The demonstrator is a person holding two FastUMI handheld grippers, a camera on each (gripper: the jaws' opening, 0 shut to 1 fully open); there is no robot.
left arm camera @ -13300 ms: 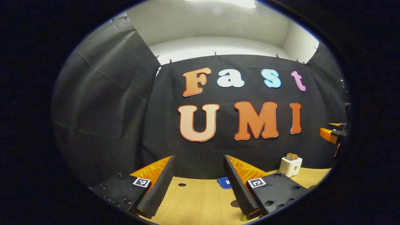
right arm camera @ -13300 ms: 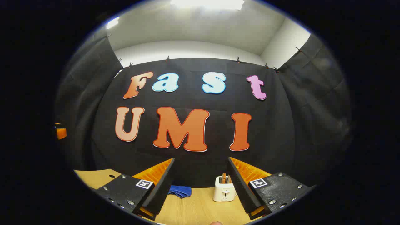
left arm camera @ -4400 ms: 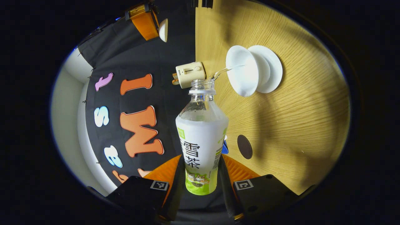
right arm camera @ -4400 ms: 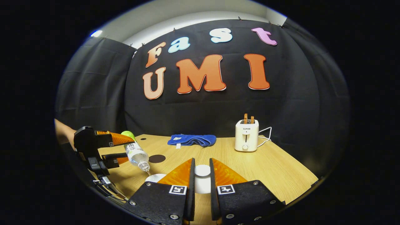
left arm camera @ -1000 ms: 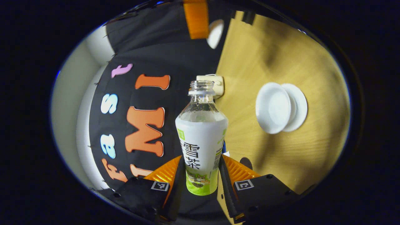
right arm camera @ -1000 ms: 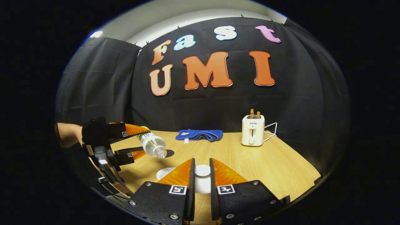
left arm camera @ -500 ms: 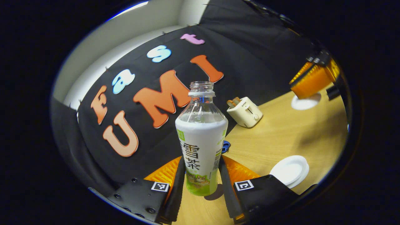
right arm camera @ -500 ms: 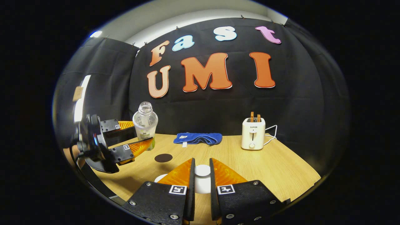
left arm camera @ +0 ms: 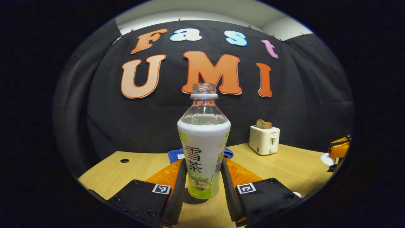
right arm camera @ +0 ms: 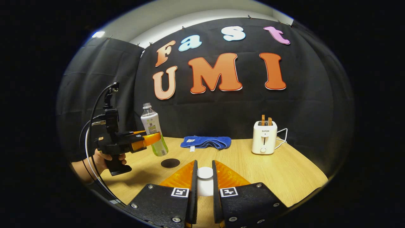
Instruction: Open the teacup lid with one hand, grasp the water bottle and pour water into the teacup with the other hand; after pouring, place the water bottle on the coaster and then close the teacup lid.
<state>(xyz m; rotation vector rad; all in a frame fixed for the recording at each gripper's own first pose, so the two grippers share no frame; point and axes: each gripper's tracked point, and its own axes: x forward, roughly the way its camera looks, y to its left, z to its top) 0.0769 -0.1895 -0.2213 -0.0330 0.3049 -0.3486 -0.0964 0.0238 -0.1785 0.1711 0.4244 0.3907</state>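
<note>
A clear water bottle [left arm camera: 203, 148] with a white and green label and no cap stands upright in my left gripper [left arm camera: 203, 162], which is shut on its lower body. In the right gripper view the bottle [right arm camera: 152, 128] hangs just above the table, slightly left of and behind the dark round coaster [right arm camera: 170, 163], with the left gripper [right arm camera: 151, 138] held by a hand [right arm camera: 102, 162]. My right gripper [right arm camera: 204, 162] is shut on the knob of the white teacup lid [right arm camera: 205, 186], held above the table. In the left gripper view, the right gripper [left arm camera: 338, 149] carries the lid [left arm camera: 326, 159] at the far right.
A cream toaster [right arm camera: 264, 137] with toast stands at the back right with its cord. A folded blue cloth [right arm camera: 205, 142] lies at the back middle. The wooden table [right arm camera: 284, 171] has a small hole [left arm camera: 124, 160] near its far left.
The left gripper has swung the bottle from tilted to upright and drawn it back toward the coaster. The right gripper has stayed put with the lid.
</note>
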